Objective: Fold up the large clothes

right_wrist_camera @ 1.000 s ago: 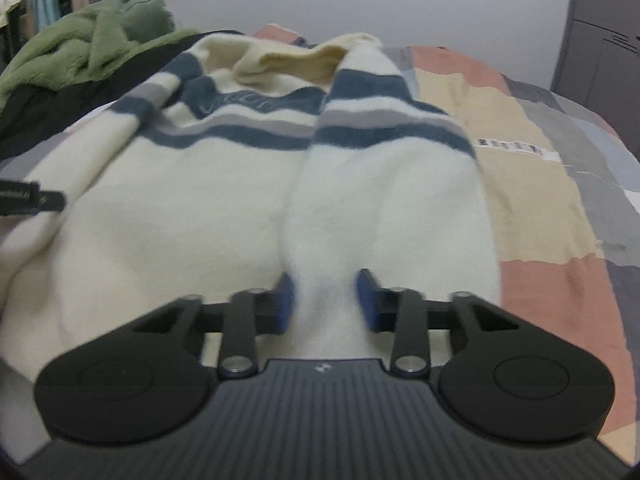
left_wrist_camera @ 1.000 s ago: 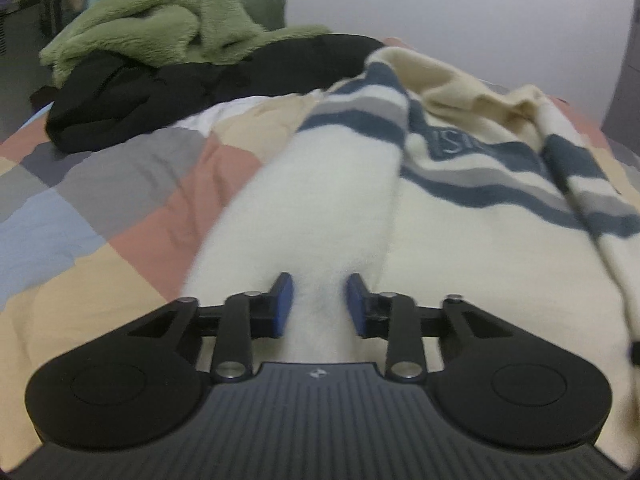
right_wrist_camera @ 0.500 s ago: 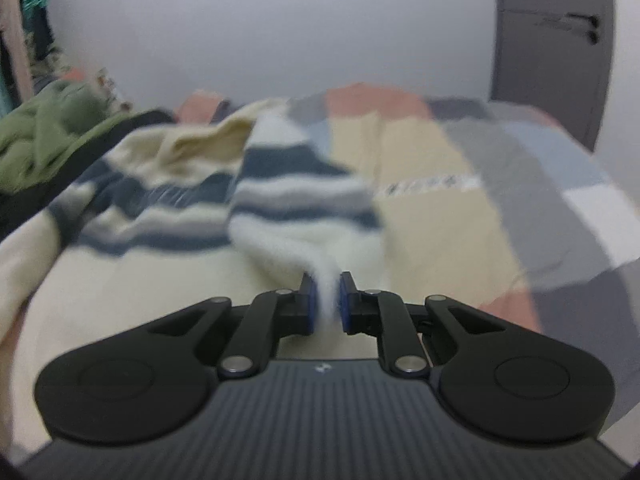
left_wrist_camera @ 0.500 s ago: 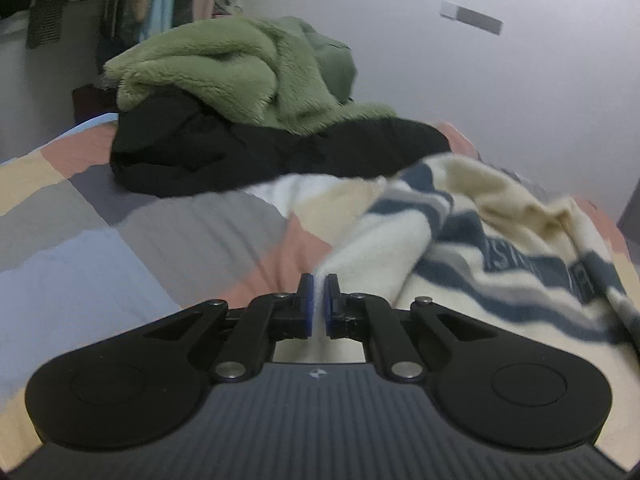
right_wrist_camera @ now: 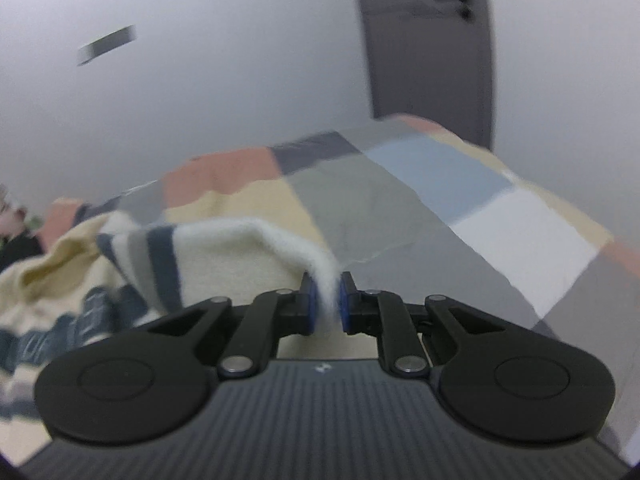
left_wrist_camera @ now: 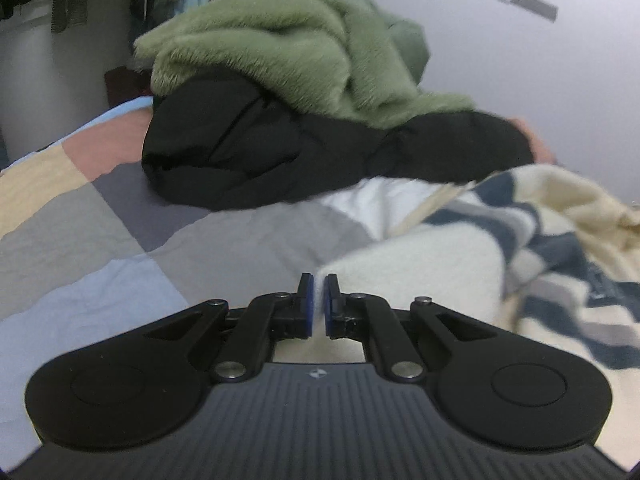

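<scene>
Left gripper (left_wrist_camera: 319, 300) clamped on cream sweater (left_wrist_camera: 420, 276); right gripper (right_wrist_camera: 328, 300) likewise pinching its fleecy edge. Lettering on the navy stripe (left_wrist_camera: 600, 292) too blurred to read.

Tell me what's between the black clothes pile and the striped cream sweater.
In the left wrist view, bare patchwork bedspread separates the black garment from the striped cream sweater.

A bed covered in a patchwork quilt of grey, pale blue, salmon, beige and white squares (left_wrist_camera: 120, 236) carries everything. On it lies a cream fleece sweater with navy and grey stripes (left_wrist_camera: 560, 248), beside a crumpled black garment (left_wrist_camera: 256, 156) topped by a fuzzy green fleece (left_wrist_camera: 280, 48).
</scene>
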